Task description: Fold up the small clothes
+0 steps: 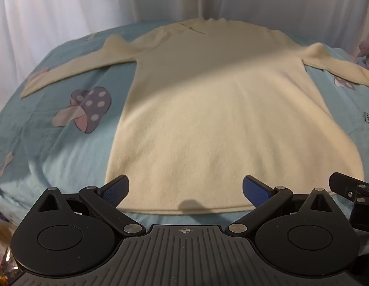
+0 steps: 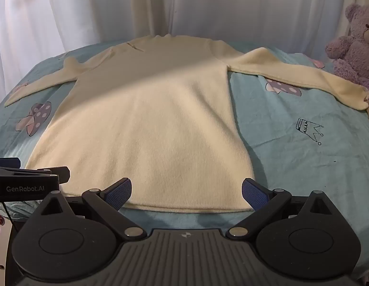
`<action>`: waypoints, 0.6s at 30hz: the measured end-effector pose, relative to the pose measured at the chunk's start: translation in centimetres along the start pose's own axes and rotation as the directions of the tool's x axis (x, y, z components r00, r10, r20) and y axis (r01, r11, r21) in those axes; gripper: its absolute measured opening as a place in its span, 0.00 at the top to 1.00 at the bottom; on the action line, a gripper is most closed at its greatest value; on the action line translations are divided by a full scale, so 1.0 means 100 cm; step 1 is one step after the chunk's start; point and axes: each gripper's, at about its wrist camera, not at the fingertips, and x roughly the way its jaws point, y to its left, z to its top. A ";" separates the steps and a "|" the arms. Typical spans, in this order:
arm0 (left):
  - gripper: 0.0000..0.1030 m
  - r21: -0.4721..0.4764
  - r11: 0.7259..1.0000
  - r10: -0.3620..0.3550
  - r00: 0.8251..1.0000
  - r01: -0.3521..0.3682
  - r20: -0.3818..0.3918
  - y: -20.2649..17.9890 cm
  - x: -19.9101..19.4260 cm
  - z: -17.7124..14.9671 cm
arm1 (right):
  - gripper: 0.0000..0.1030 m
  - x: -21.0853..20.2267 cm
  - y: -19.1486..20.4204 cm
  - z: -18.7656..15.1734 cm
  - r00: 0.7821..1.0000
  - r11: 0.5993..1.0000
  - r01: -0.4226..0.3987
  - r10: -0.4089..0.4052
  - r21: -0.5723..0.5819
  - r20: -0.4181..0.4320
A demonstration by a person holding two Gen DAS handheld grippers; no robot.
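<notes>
The left gripper (image 1: pixel 185 191) and the right gripper (image 2: pixel 186 194) both stand wide open, their blue textured pads (image 1: pixel 115 190) holding nothing, above the near hem of the sweater (image 1: pixel 208 109). This cream, finely ribbed knit lies flat with sleeves spread on the teal mushroom-printed sheet (image 1: pixel 65 147). Farther right sits a fluffy purple teddy bear (image 2: pixel 353 45), before white curtains (image 2: pixel 89 7).

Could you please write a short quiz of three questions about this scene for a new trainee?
1. True or false: the cream sweater lies flat with both sleeves spread out.
2. What stands at the far right of the bed? A) a lamp B) a purple teddy bear C) a box
3. Is the left claw open or shut?

Key: 1 true; 2 B; 3 open.
</notes>
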 end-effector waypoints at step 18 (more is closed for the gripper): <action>0.00 -0.006 1.000 0.005 1.000 -0.005 0.008 0.006 -0.002 -0.001 | 0.04 -0.001 0.003 -0.001 1.000 1.000 0.006 -0.006 -0.001 0.000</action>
